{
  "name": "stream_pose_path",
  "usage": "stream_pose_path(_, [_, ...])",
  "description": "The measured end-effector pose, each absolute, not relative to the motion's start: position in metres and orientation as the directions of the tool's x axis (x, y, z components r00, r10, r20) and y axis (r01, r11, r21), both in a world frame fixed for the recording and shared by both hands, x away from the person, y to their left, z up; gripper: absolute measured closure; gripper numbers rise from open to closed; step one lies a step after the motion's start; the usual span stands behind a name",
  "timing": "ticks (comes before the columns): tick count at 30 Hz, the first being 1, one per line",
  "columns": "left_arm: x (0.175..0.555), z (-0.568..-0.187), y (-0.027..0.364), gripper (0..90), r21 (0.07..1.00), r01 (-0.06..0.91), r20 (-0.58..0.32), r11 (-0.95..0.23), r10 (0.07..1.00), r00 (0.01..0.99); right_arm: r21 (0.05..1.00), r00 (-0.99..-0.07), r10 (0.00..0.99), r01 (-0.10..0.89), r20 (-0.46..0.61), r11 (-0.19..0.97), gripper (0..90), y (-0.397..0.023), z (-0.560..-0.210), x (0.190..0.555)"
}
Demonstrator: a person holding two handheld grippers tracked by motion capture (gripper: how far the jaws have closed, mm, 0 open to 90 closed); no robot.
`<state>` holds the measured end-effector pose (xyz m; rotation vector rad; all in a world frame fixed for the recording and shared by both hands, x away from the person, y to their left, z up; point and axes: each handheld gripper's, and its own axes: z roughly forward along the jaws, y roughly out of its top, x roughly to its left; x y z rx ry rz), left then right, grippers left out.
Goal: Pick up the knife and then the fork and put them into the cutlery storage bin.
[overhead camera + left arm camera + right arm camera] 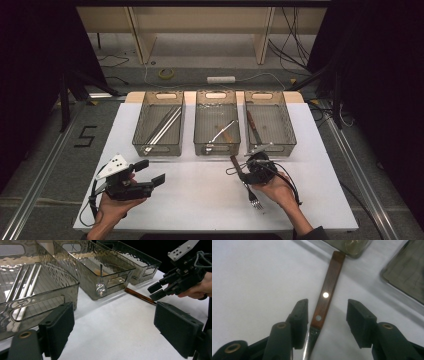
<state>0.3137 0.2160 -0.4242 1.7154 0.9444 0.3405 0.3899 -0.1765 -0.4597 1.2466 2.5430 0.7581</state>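
Right tongs [327,315] stand part open astride the wooden-handled fork [325,298], which lies flat on the worktop [200,190] between the pads, untouched. Left tongs [150,172] wide open, empty, well apart to the side.

Three clear bins sit in a row at the back of the white counter [200,200]: left bin [158,145] holding white chopsticks [165,126], middle bin [216,148] with a spoon [220,131], right bin [280,135] with a wooden-handled utensil [252,126].
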Motion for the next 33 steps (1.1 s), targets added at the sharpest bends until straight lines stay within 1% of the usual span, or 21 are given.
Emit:
stream_pose_path(13, [0.313,-0.424,0.216,16.3,0.904,0.418,-0.226,-0.087,0.733,0.642,0.513,-0.624,0.781,0.679,0.026,0.525,60.7,-0.173,-0.468,0.390])
stream_pose_path(33, [0.313,-0.424,0.215,16.3,0.904,0.418,-0.225,-0.088,0.734,0.641,0.503,-0.635,0.772,0.673,0.016,0.543,66.0,-0.169,-0.471,0.390])
